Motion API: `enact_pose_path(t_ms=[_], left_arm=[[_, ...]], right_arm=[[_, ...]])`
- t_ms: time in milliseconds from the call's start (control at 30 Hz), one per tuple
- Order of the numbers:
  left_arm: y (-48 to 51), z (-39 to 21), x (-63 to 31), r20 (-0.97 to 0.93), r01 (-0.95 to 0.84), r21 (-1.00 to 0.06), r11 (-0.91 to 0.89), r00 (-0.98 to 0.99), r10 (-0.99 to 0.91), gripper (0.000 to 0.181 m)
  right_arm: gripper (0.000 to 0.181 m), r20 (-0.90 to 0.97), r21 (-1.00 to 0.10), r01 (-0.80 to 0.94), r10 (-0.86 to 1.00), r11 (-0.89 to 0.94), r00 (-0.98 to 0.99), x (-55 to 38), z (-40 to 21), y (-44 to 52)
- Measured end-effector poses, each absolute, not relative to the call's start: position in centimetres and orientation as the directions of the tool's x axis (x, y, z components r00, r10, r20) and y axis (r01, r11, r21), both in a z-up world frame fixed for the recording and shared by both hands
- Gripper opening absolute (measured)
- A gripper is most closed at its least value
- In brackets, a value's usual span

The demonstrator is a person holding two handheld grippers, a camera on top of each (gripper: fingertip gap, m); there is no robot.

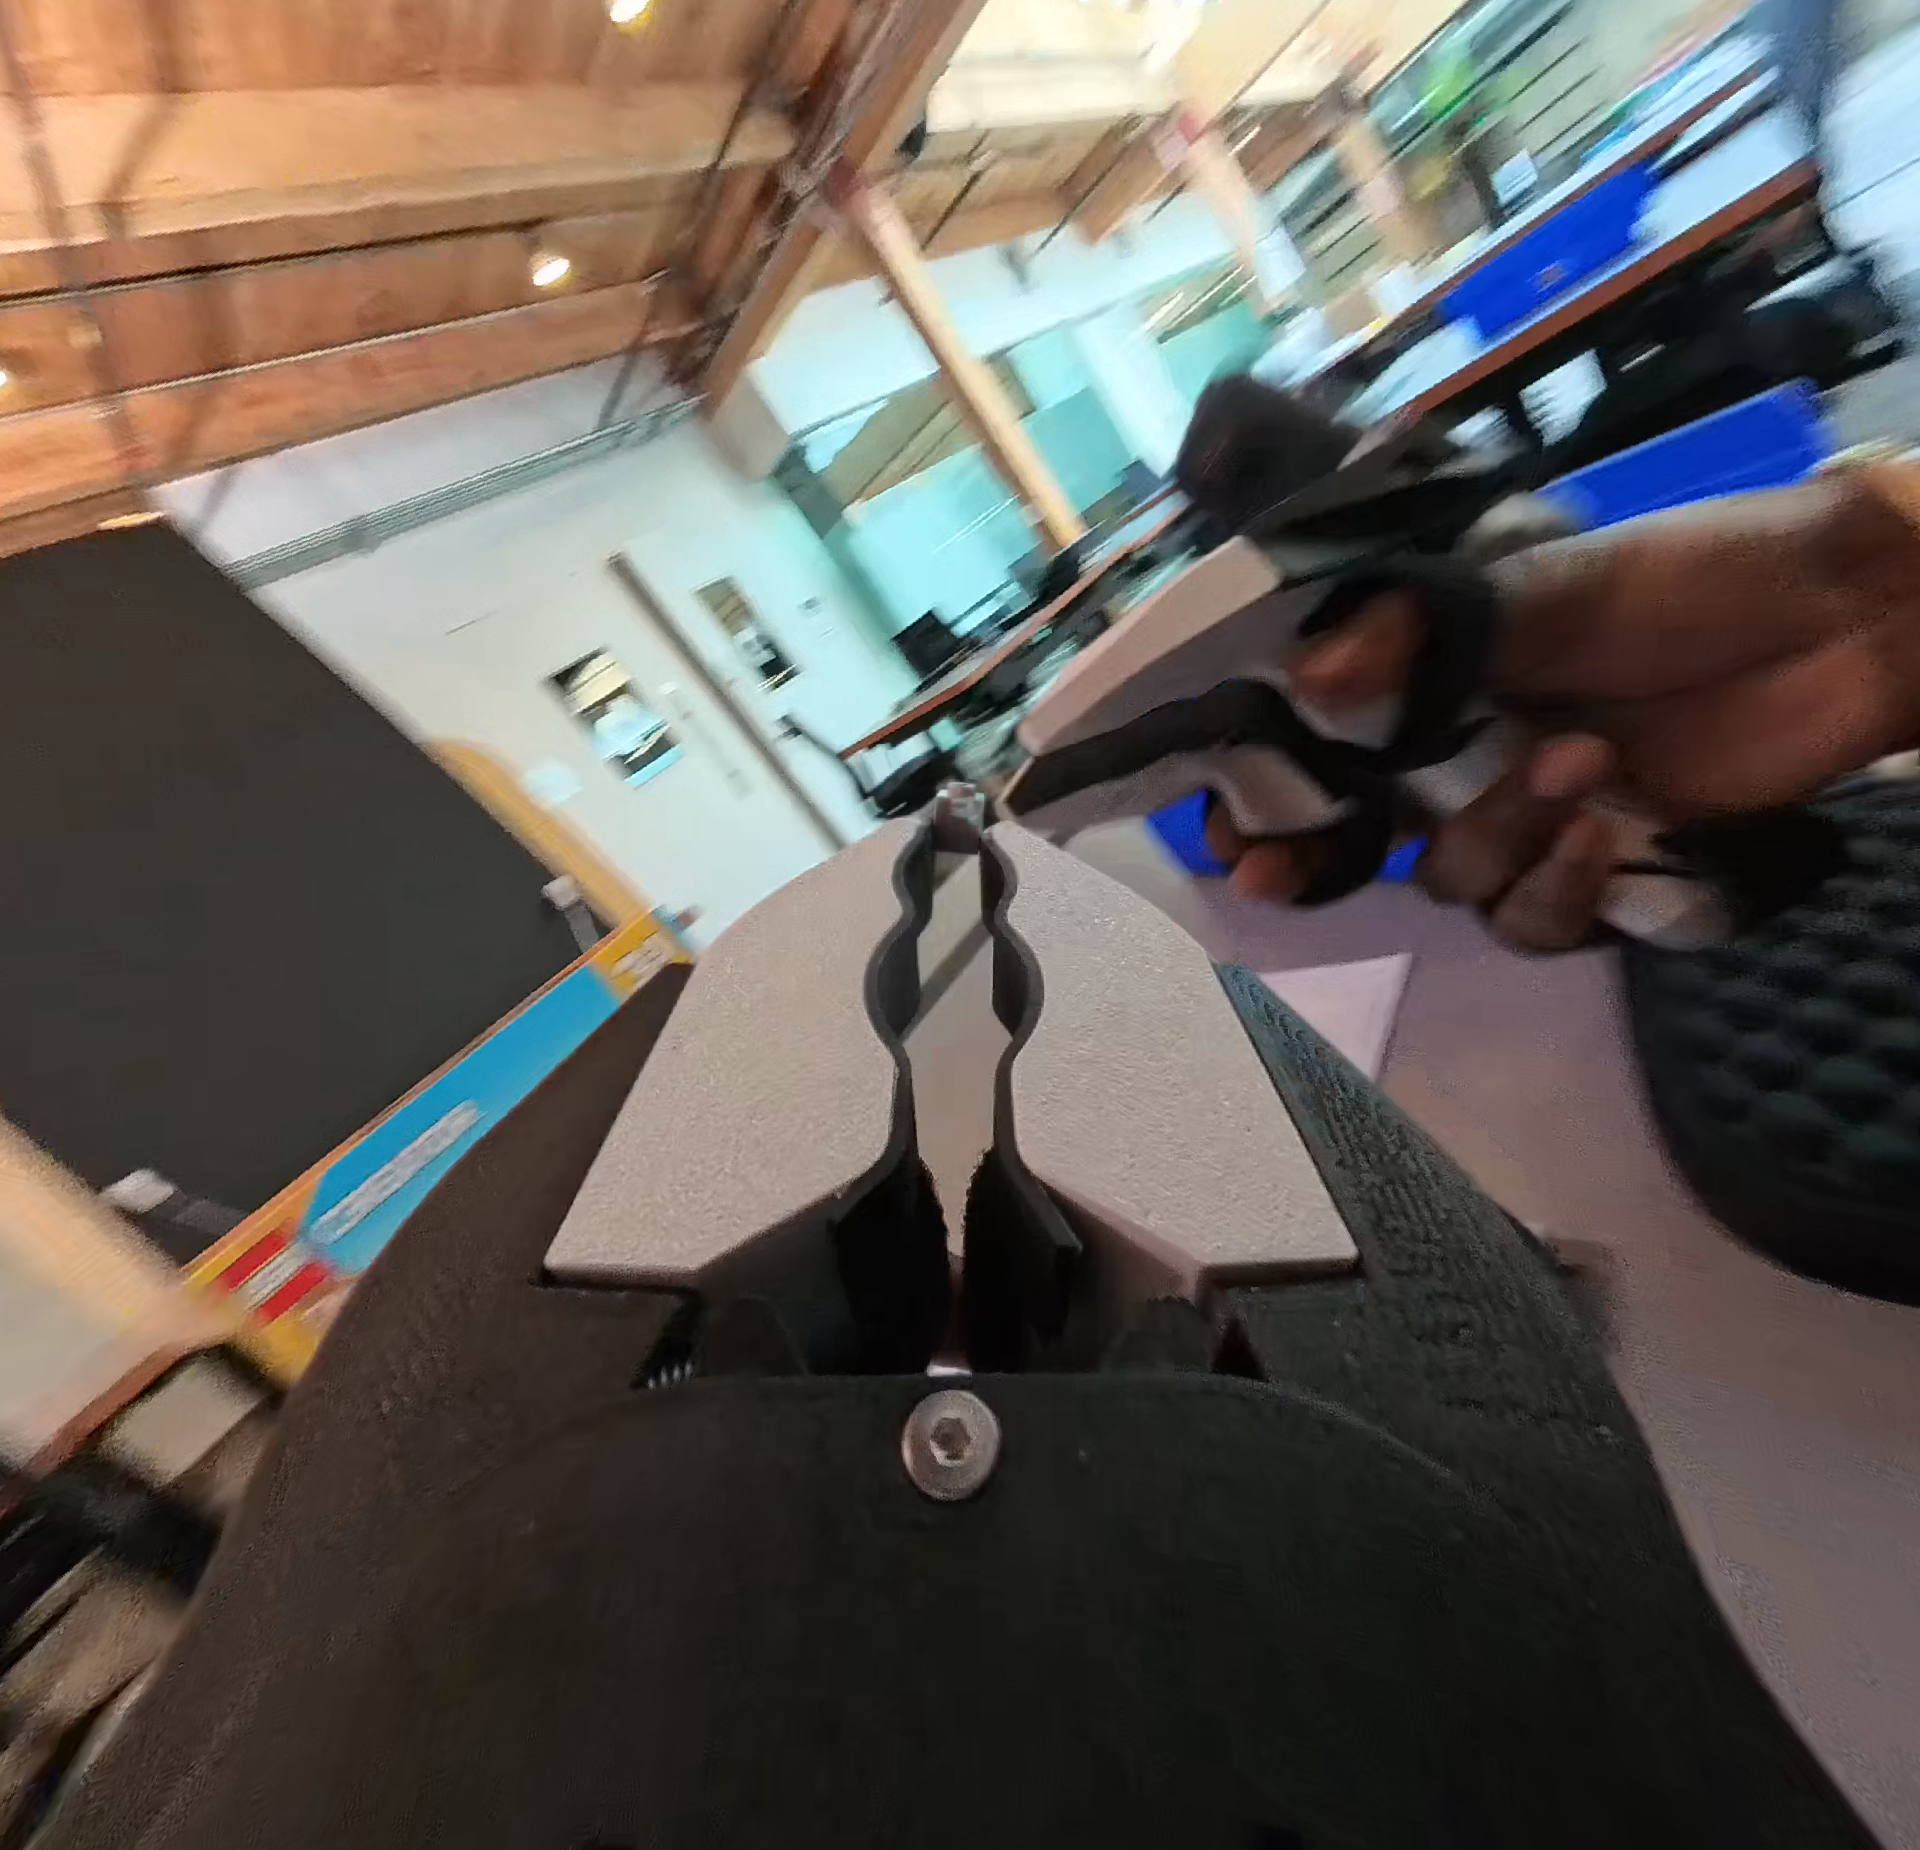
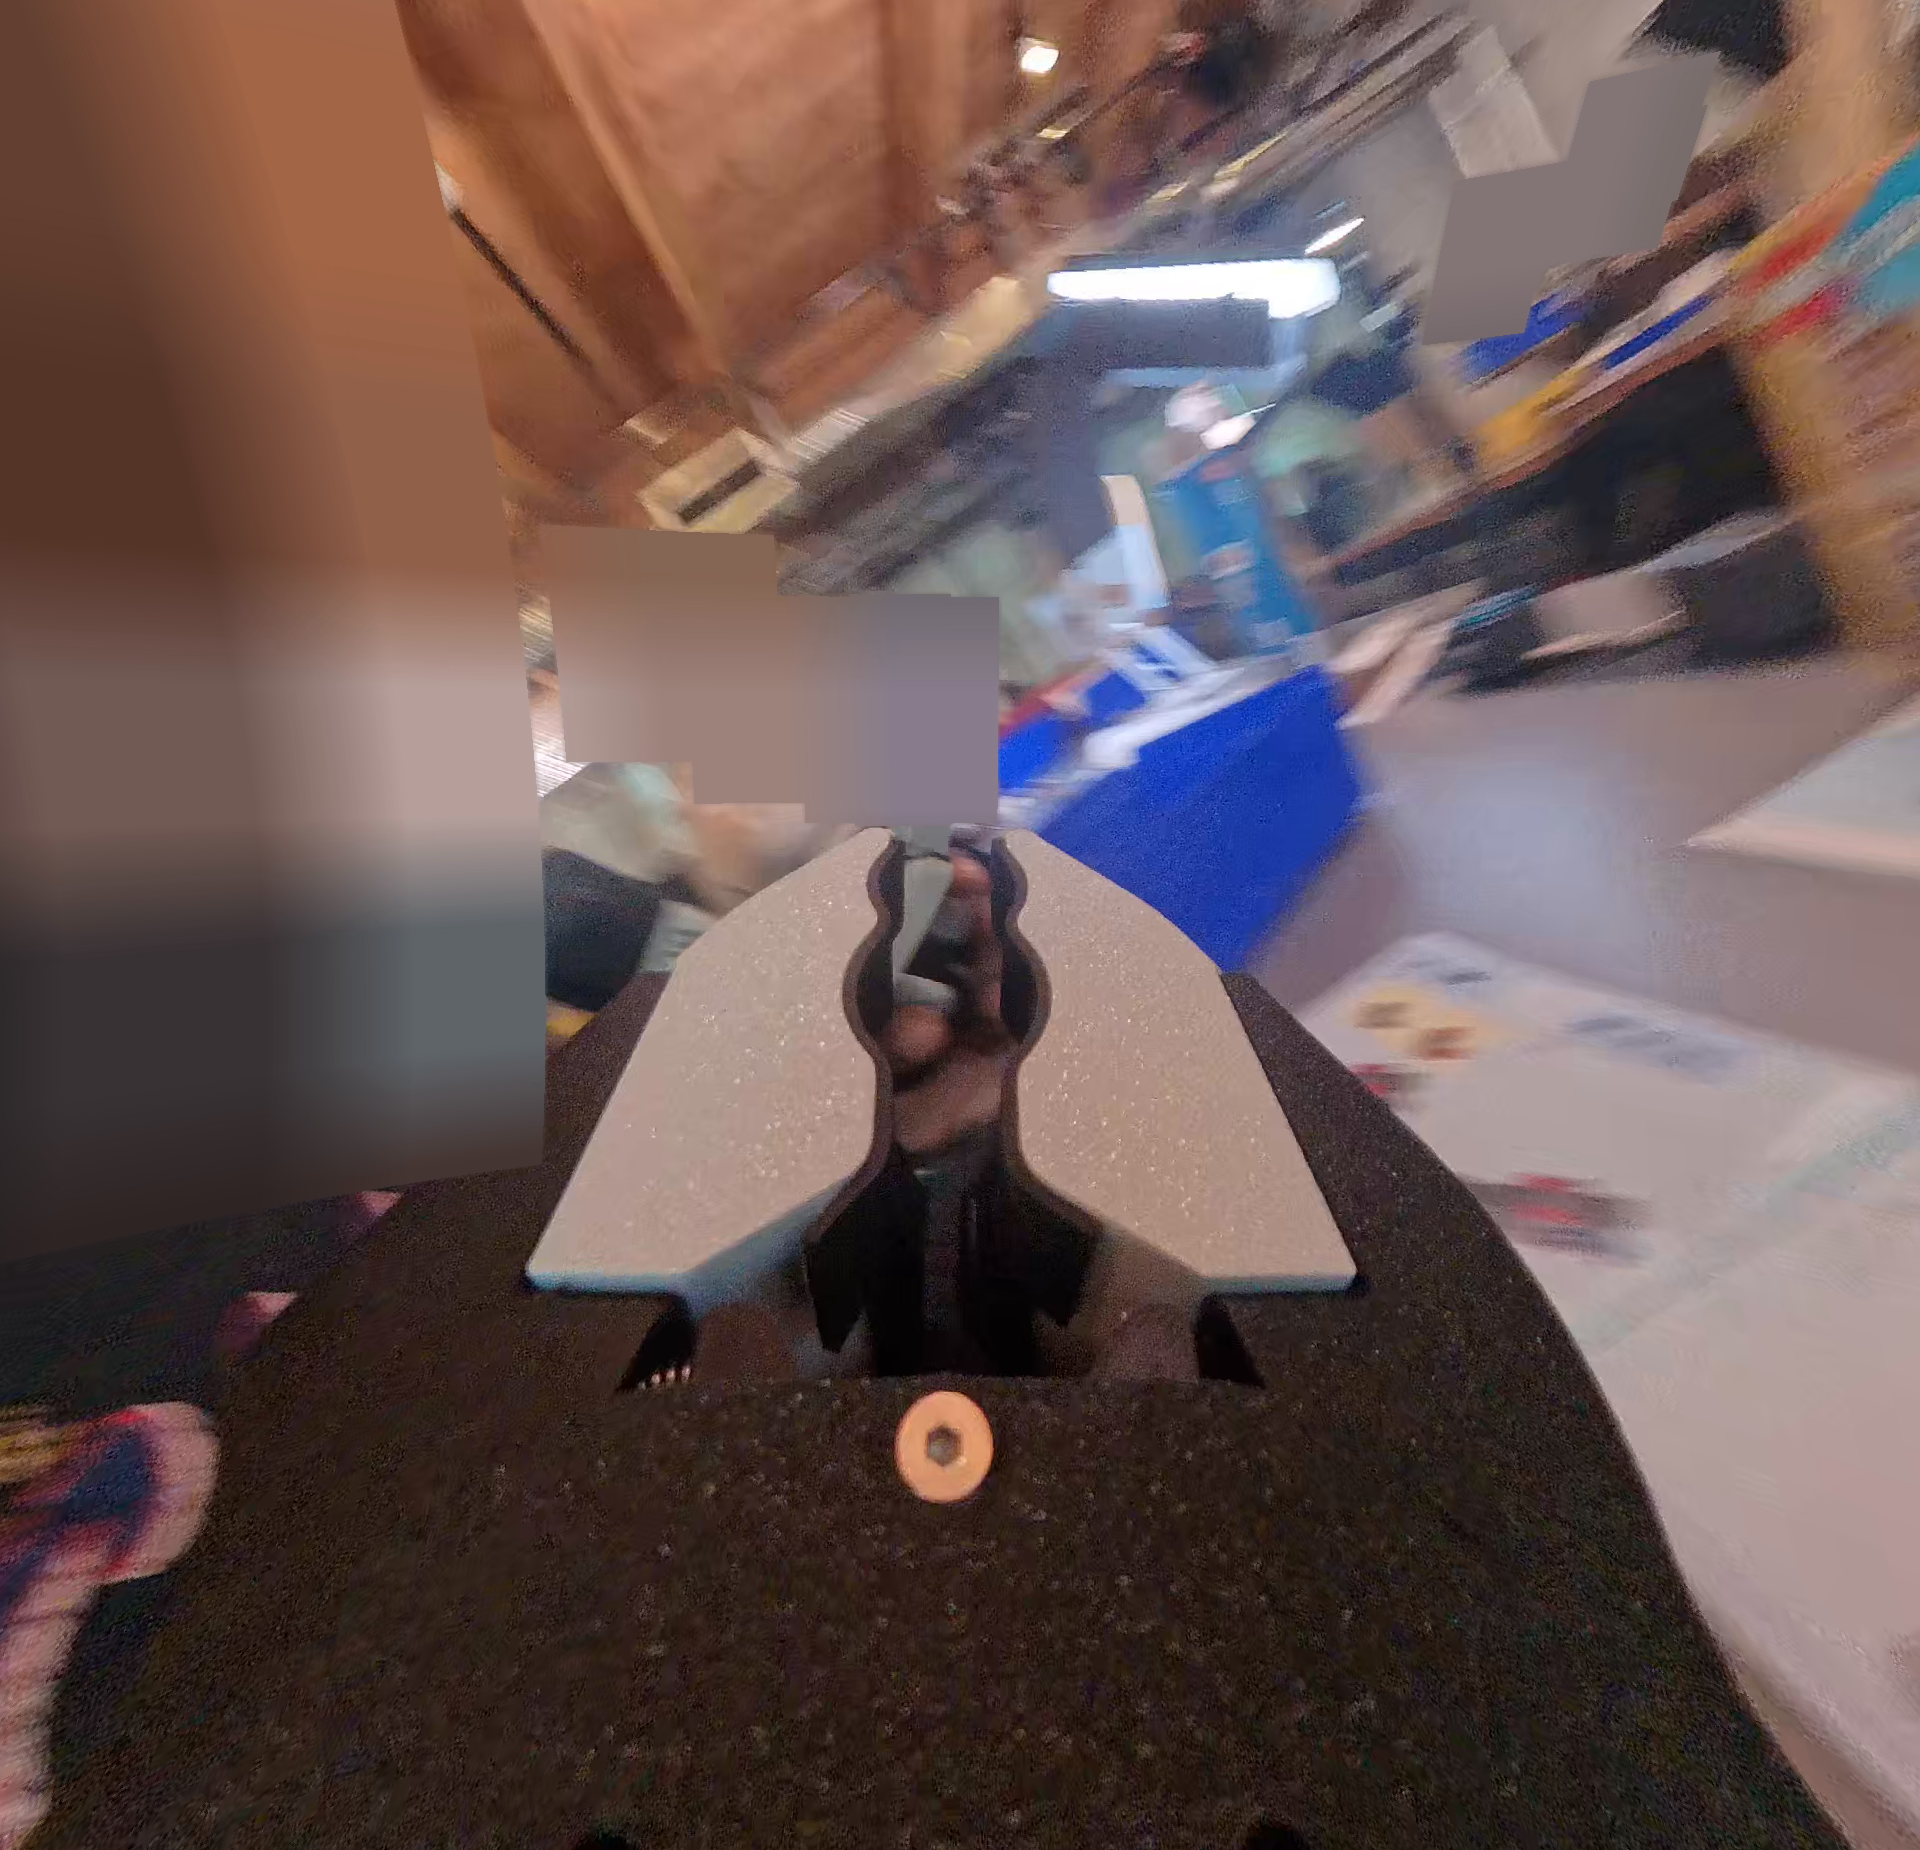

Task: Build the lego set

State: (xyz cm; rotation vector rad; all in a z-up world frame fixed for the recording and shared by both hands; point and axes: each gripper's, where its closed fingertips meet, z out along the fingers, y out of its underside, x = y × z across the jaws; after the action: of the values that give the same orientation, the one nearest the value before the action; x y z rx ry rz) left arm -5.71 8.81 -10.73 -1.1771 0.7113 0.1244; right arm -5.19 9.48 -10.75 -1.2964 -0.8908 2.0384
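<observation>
Two grippers are raised off the desk (image 1: 1766, 1488), both views tilted and smeared by motion. At 9 o'clock in the left wrist view a lego box (image 1: 436, 1156) with blue and yellow panels stands on edge. At centre, the left gripper (image 1: 954, 839) has its fingers (image 1: 790, 1052) clenched nearly together on a small grey lego piece (image 1: 958, 803), which pokes out just past the tips at 12 o'clock. At 3 o'clock the right gripper (image 1: 1039, 761) comes in, carried by a hand (image 1: 1662, 688), its nose just beside that piece; whether they touch I cannot tell.

In the right wrist view the right gripper's fingers (image 2: 727, 1073) stand close together with a narrow gap; blurred grey and dark shapes show in it, and I cannot tell whether anything is held. At 4 o'clock an instruction sheet (image 2: 1558, 1052) lies on the desk.

The step looks like mating or handing over a part in mid-air. Doing it well calls for holding the left gripper steady, slowing both hands, and lining the right tips squarely on the piece before pressing.
</observation>
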Motion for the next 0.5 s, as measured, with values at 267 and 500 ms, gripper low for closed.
enact_pose_path(t_ms=[267, 500], left_arm=[[10.1, -13.2, -7.4, -0.757, -0.734, -0.639, 0.229, 0.653, -0.018, 0.008], [10.3, -14.1, -7.3, -0.794, -0.775, -0.599, 0.199, 0.607, -0.029, 0.008]], right_arm=[[0.009, -0.095, -0.995, 0.049, 0.990, -0.090, -0.107, -7.0, -12.7, 9.3], [0.011, -0.124, -0.988, 0.111, 0.985, -0.111, -0.123, -7.4, -13.7, 9.5]])
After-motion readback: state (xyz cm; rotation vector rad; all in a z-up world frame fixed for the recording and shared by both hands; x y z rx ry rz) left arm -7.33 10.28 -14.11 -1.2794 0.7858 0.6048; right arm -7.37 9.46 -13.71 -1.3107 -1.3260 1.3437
